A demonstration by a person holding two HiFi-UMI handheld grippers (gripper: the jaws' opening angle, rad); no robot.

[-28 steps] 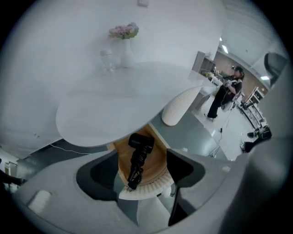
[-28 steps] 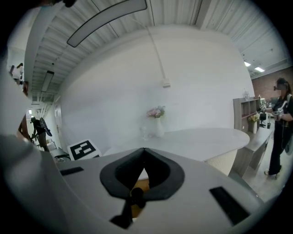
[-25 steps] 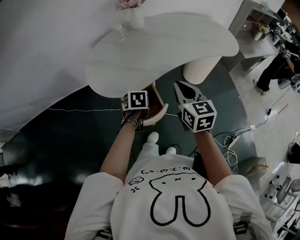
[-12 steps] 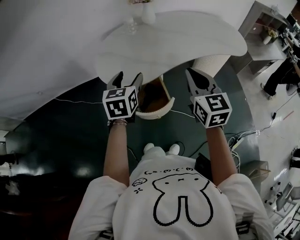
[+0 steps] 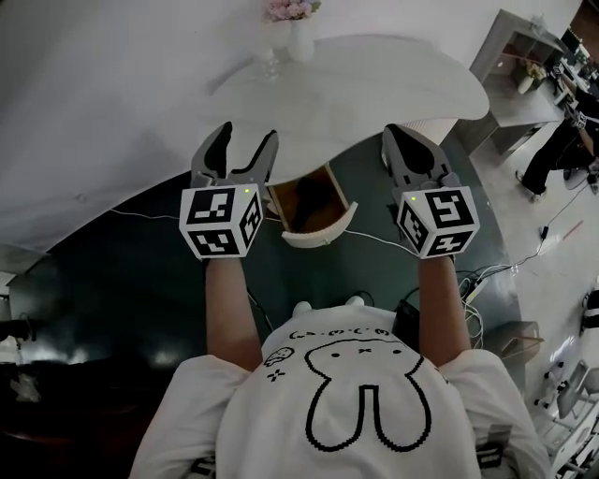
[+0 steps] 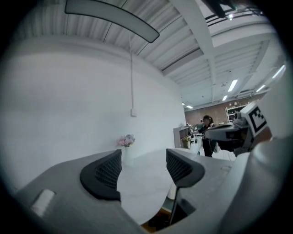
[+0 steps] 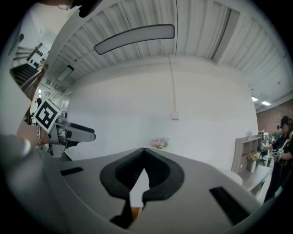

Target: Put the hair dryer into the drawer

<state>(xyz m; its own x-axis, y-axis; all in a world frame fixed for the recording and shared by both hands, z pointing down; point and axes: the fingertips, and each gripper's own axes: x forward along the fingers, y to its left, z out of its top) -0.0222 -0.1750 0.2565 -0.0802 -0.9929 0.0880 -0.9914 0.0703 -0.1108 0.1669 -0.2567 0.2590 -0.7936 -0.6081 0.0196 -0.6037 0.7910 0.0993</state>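
A white-fronted drawer [image 5: 321,235] stands pulled out from under the white curved table [image 5: 374,89]. Something dark [image 5: 308,195] lies in its wooden inside, too dim to tell if it is the hair dryer. My left gripper [image 5: 247,134] is held up left of the drawer, over the table's near edge, open and empty [image 6: 139,167]. My right gripper [image 5: 401,134] is raised right of the drawer, shut with nothing between its pads [image 7: 143,160]. Each gripper shows in the other's view: the right gripper [image 6: 236,132] and the left gripper [image 7: 68,132].
A vase of pink flowers [image 5: 298,28] and a glass [image 5: 270,62] stand at the table's far side by the white wall. A ribbed white pedestal [image 5: 426,131] carries the table. Cables [image 5: 468,281] lie on the dark floor at right. A person [image 5: 552,140] stands far right.
Both grippers have risen and moved forward from beside the drawer to the table's edge. The left gripper, low at the drawer before, now shows its open jaws.
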